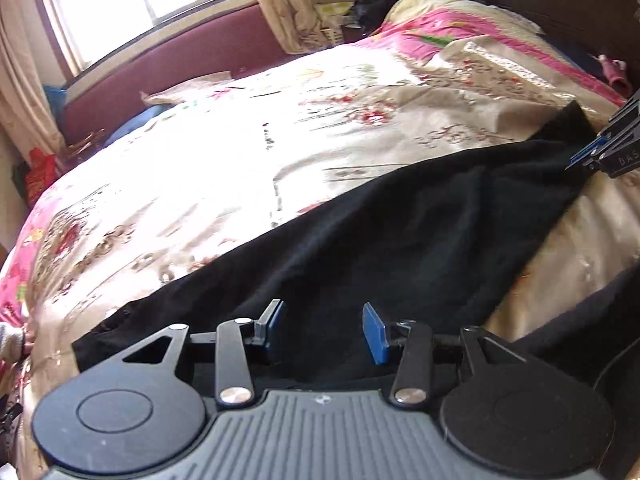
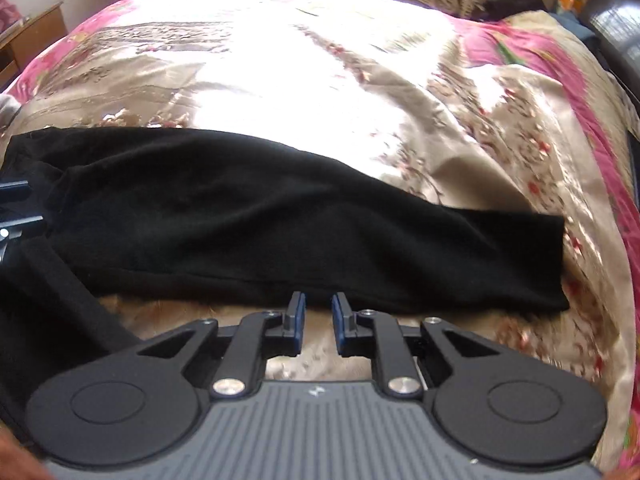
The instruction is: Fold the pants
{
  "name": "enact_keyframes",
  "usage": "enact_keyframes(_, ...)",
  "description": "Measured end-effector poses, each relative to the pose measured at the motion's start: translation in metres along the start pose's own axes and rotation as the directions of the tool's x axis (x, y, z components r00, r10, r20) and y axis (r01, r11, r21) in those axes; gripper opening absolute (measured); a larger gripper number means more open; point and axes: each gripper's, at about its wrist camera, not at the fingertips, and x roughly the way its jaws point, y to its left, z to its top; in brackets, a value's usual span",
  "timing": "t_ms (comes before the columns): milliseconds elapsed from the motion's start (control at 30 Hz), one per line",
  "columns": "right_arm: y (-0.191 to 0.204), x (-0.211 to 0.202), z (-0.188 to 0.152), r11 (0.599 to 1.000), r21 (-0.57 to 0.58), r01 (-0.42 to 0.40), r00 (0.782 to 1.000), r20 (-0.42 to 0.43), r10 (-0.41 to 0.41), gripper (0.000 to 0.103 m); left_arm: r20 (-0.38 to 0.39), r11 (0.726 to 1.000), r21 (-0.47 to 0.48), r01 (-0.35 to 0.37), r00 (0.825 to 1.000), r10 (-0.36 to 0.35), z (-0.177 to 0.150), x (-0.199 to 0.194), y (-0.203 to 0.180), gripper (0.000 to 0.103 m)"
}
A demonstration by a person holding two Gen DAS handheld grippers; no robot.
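My left tool [image 1: 323, 330] hangs with its jaws apart and empty over the black pants [image 1: 360, 240], which lie stretched across the floral bedspread [image 1: 240, 152]. My right tool [image 2: 318, 322], jaws narrowly parted and gripping nothing, sits at the pants' near edge, over bare bedspread.

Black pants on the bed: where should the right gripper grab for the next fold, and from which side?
Probably the cuff end of the black pants. It lies flat on the bedspread with a straight free edge and bare cover beyond it, so come in low from that open side. The right gripper, jaws narrowly apart and empty, sits at the near long edge.
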Motion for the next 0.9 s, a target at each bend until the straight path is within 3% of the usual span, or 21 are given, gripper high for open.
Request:
enact_keyframes(133, 0.032, 0.041, 0.059, 0.986, -0.154, -0.072, 0.997, 0.007, 0.074, 0.018, -0.055, 0.996, -0.015, -0.084, 0.995, 0.083, -0.007, 0.024, 0.058, 0.058)
enact_keyframes(233, 0.06, 0.068, 0.093, 0.951, -0.294, -0.092, 0.995, 0.002, 0.097, 0.034, -0.087, 0.991, -0.018, -0.134, 0.987, 0.131, -0.01, 0.044, 0.097, 0.058)
enact_keyframes(367, 0.089, 0.097, 0.116, 0.909, -0.402, -0.113, 0.993, -0.028, 0.111, 0.041, -0.093, 0.987, -0.006, -0.16, 0.983, 0.159, -0.011, 0.063, 0.145, 0.06)
enact_keyframes(467, 0.1, 0.12, 0.127, 0.878, -0.459, -0.133, 0.991, -0.081, 0.108, 0.044, -0.113, 0.987, 0.042, -0.153, 0.981, 0.157, -0.01, 0.082, 0.169, 0.061)
enact_keyframes(600, 0.104, 0.144, 0.137, 0.856, -0.482, -0.185, 0.98, -0.15, 0.128, 0.044, -0.171, 0.998, -0.008, -0.055, 0.984, 0.052, -0.015, 0.105, 0.196, 0.065)
enact_keyframes(667, 0.104, 0.153, 0.14, 0.846, -0.491, -0.21, 0.974, -0.181, 0.137, 0.044, -0.2, 1.0, 0.001, -0.008, 0.98, 0.008, -0.019, 0.114, 0.197, 0.065)
enact_keyframes(767, 0.108, 0.164, 0.142, 0.824, -0.516, -0.233, 0.967, -0.21, 0.142, 0.044, -0.235, 0.998, 0.057, 0.014, 0.972, -0.001, -0.026, 0.126, 0.19, 0.065)
enact_keyframes(900, 0.108, 0.172, 0.146, 0.812, -0.525, -0.254, 0.96, -0.241, 0.144, 0.043, -0.268, 0.998, 0.053, 0.035, 0.963, -0.02, -0.027, 0.137, 0.192, 0.065)
